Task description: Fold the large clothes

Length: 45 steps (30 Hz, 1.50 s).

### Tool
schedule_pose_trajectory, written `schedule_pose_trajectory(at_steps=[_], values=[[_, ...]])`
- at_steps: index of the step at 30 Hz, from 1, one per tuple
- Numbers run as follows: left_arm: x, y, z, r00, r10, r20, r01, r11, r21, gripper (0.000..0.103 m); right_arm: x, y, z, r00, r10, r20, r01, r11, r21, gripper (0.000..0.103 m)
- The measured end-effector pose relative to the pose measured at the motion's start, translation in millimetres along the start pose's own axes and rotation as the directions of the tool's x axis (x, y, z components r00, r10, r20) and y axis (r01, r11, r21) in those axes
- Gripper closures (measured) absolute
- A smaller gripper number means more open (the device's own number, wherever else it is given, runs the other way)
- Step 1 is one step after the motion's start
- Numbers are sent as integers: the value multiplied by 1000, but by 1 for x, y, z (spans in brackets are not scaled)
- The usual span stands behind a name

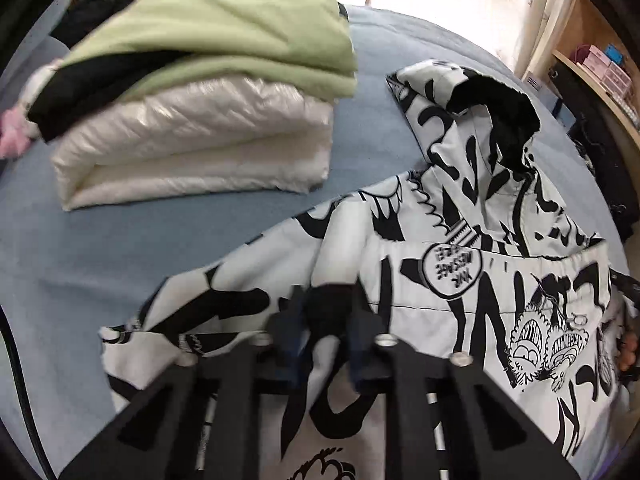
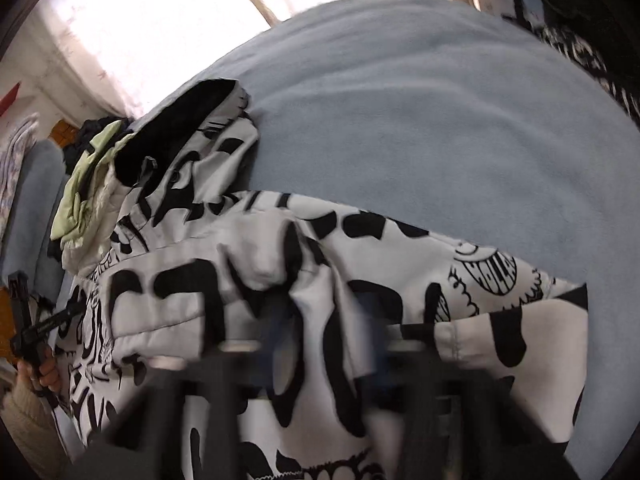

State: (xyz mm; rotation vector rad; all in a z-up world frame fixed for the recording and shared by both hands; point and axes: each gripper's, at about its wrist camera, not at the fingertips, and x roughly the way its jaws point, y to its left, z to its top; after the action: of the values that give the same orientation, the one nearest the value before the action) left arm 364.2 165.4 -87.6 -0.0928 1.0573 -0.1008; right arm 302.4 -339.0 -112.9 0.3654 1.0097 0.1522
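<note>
A white hooded jacket with black cartoon print point(image 1: 460, 264) lies spread on a pale blue bed point(image 1: 120, 248), its black-lined hood point(image 1: 504, 120) toward the far side. My left gripper point(image 1: 326, 304) is shut on a fold of the jacket near its left shoulder. In the right wrist view the same jacket point(image 2: 280, 280) fills the lower half, its hood point(image 2: 192, 120) at the upper left. My right gripper point(image 2: 324, 320) is blurred and closed on a bunched fold of the jacket. The left gripper also shows at the left edge of the right wrist view point(image 2: 32, 328), held by a hand.
A stack of folded clothes point(image 1: 200, 92), green on top of a shiny white quilted coat, sits on the bed at the far left. A wooden shelf with boxes point(image 1: 600, 64) stands at the right. Bright curtains point(image 2: 140, 20) hang behind the bed point(image 2: 440, 120).
</note>
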Motion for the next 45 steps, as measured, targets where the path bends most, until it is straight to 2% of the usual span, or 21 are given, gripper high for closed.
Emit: schedule_pose_trajectory(at_steps=[3, 5, 8, 11, 14, 16, 19, 22, 23, 24, 27, 30, 33, 37, 39, 41, 43, 45], values=[[-23, 7, 1, 997, -12, 75, 16, 998, -55, 96, -24, 7, -3, 995, -9, 95, 8, 1000, 8, 98], [-35, 10, 5, 993, -17, 120, 28, 996, -88, 96, -47, 7, -2, 983, 25, 182, -32, 999, 36, 97], [-33, 8, 13, 987, 23, 161, -6, 995, -104, 96, -57, 6, 7, 967, 41, 251, -61, 995, 75, 97], [-5, 7, 18, 990, 72, 125, -54, 988, -146, 95, -27, 6, 20, 978, -19, 210, -5, 994, 113, 97], [32, 7, 13, 990, 127, 61, -118, 984, -136, 95, 19, -6, 22, 991, -85, 100, 67, 983, 171, 97], [41, 9, 9, 989, 132, 66, -122, 982, -141, 93, 32, -11, 18, 991, -95, 91, 78, 982, 173, 95], [39, 13, 8, 990, 118, 71, -106, 982, -154, 90, 33, -10, 18, 990, -100, 100, 82, 983, 167, 93], [27, 21, 8, 992, 113, 46, -105, 981, -163, 80, 24, -9, 22, 992, -103, 69, 89, 980, 177, 84], [24, 26, 8, 993, 113, 36, -106, 980, -166, 79, 21, -9, 22, 991, -117, 59, 104, 976, 189, 79], [17, 27, 8, 993, 112, 31, -105, 980, -170, 79, 15, -8, 22, 990, -132, 56, 118, 971, 207, 78], [-11, 25, -1, 990, 119, 77, -105, 981, -162, 78, -11, 5, 17, 985, -123, 120, 94, 971, 218, 78], [-34, 12, -10, 982, 106, 155, -87, 988, -126, 78, -31, 38, 7, 976, -108, 191, 82, 987, 138, 75], [-32, -10, -12, 979, 102, 179, -89, 993, -76, 79, -21, 77, 1, 987, -21, 156, 16, 999, 30, 75], [-6, -25, -9, 987, 107, 121, -98, 992, -80, 81, 17, 133, -7, 997, 24, 80, -16, 994, -105, 75], [15, -34, -3, 985, 155, 78, -150, 986, -73, 81, 43, 152, -11, 999, 33, 14, -30, 986, -164, 75], [27, -28, -1, 982, 172, 72, -167, 983, -75, 79, 59, 158, -15, 999, -41, 18, 44, 976, -215, 77], [27, -15, 2, 974, 209, 92, -201, 975, -90, 79, 63, 144, -11, 998, -42, 39, 50, 975, -218, 79], [29, 0, 4, 975, 208, 81, -200, 975, -96, 79, 54, 113, -1, 998, -30, 62, 39, 988, -148, 87]])
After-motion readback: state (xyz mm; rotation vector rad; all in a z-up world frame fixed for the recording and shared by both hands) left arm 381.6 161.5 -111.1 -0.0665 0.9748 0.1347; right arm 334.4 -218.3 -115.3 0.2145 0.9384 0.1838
